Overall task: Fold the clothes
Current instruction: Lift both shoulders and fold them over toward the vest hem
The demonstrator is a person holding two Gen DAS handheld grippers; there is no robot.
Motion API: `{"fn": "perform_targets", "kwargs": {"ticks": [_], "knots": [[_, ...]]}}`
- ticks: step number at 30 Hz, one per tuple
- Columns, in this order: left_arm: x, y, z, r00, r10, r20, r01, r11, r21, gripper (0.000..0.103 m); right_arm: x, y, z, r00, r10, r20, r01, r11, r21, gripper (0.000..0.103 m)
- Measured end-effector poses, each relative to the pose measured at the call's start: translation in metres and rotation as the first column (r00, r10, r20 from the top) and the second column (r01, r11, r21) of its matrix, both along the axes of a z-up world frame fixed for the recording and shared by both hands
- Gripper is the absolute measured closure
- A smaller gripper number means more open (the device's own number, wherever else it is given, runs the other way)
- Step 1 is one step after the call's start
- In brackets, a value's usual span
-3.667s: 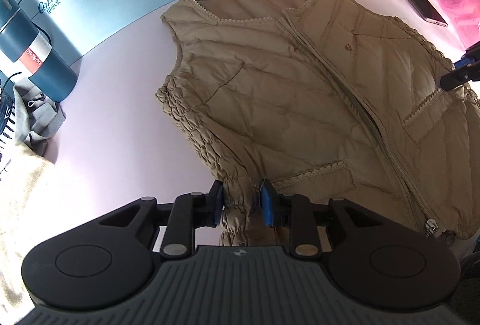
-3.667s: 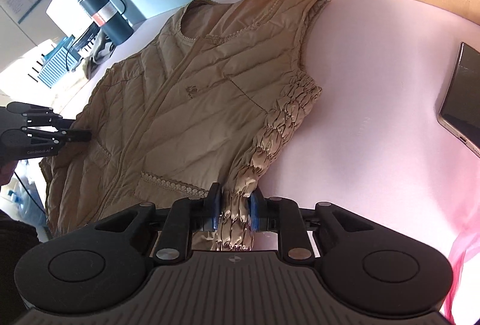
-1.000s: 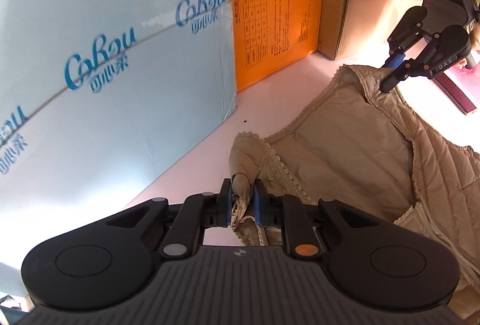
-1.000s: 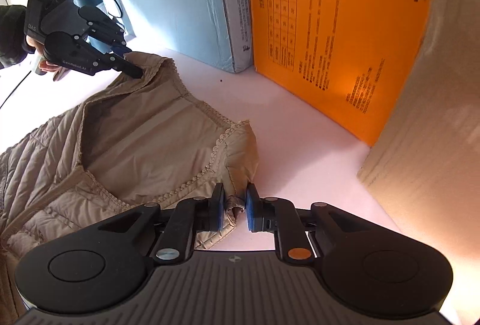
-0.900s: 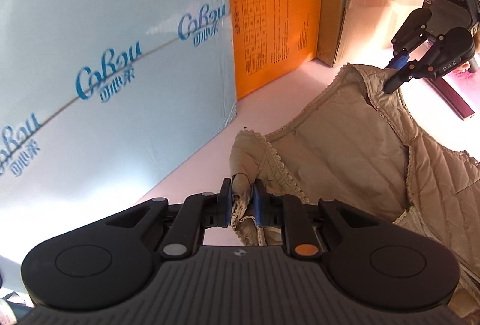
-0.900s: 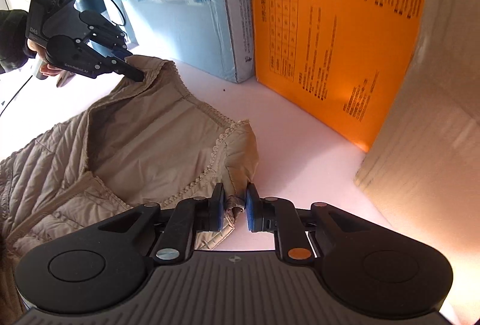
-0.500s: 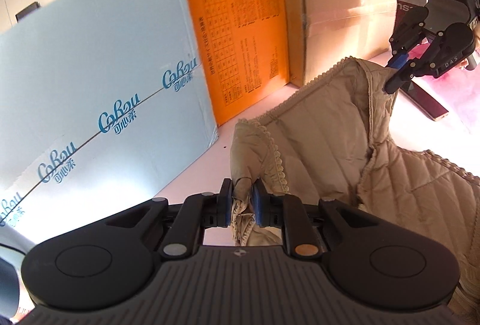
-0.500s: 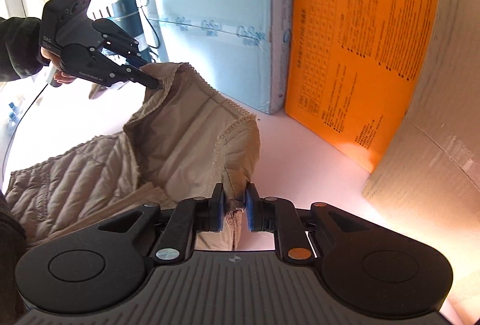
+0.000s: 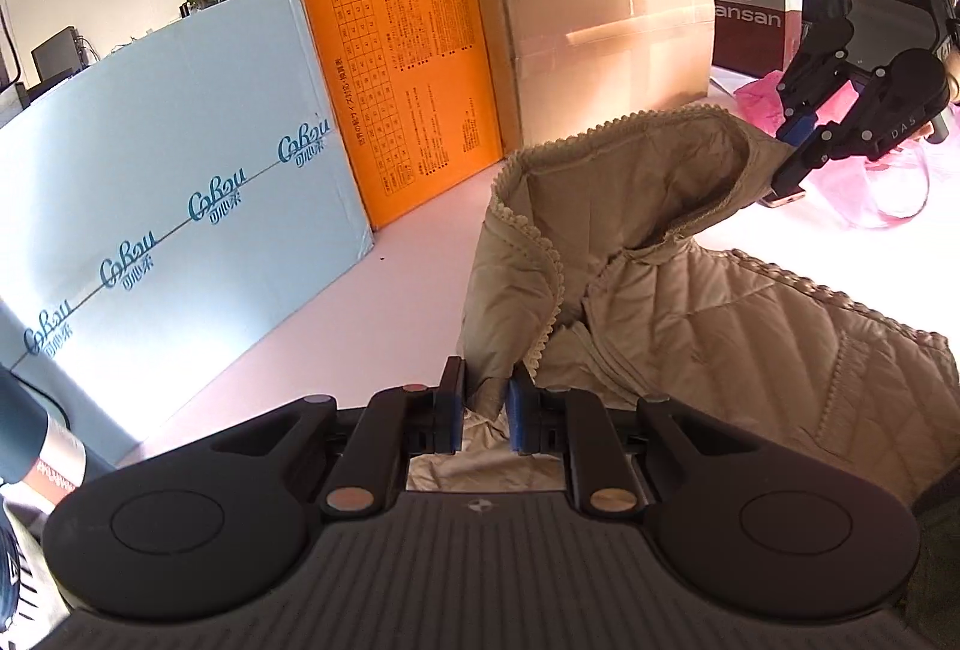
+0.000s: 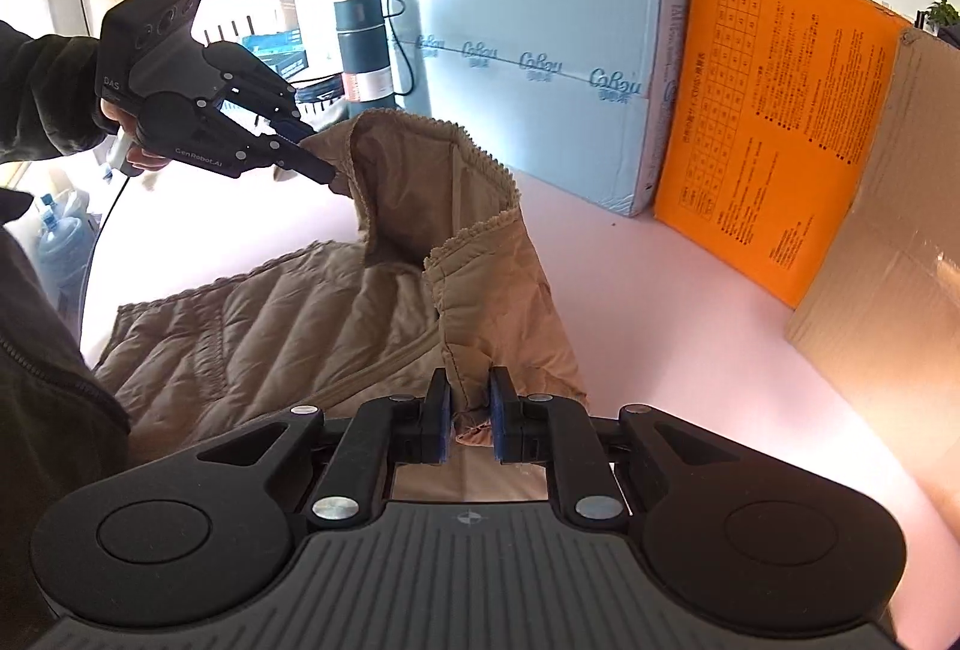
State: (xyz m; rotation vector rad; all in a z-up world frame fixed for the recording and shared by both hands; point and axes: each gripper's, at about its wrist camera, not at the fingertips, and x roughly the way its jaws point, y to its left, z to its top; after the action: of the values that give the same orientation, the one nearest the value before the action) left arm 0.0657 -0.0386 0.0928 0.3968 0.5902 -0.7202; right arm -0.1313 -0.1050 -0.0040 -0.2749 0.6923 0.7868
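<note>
A tan quilted vest (image 9: 708, 302) lies on the pale pink table, its shoulder end lifted above the quilted body. My left gripper (image 9: 485, 401) is shut on one shoulder strap of the vest. My right gripper (image 10: 469, 419) is shut on the other shoulder strap of the vest (image 10: 336, 326). The right gripper also shows in the left wrist view (image 9: 792, 158), pinching the far strap. The left gripper shows in the right wrist view (image 10: 324, 170), pinching its strap. The neckline hangs between them.
A light blue box (image 9: 180, 182), an orange box (image 9: 414, 74) and a cardboard box (image 9: 600, 26) stand along the table's back. A pink bag (image 9: 870, 182) and a phone (image 9: 786, 198) lie at the right. A dark blue flask (image 10: 363, 50) stands at the left.
Both grippers have lifted the vest's shoulder straps higher off the table and drawn them back over the quilted body. Both stay shut on the straps.
</note>
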Motion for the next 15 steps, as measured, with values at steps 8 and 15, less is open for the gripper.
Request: {"fn": "perform_targets", "kwargs": {"ticks": [8, 15], "knots": [[-0.037, 0.010, -0.003, 1.000, -0.015, -0.006, 0.015, 1.000, 0.012, 0.091, -0.052, 0.015, -0.004, 0.998, 0.062, -0.007, -0.063, 0.998, -0.031, 0.091], [-0.070, 0.027, -0.024, 0.997, -0.005, -0.072, 0.011, 0.996, 0.083, 0.091, -0.085, 0.026, -0.029, 0.992, 0.113, -0.061, -0.118, 0.989, -0.093, 0.091]]}}
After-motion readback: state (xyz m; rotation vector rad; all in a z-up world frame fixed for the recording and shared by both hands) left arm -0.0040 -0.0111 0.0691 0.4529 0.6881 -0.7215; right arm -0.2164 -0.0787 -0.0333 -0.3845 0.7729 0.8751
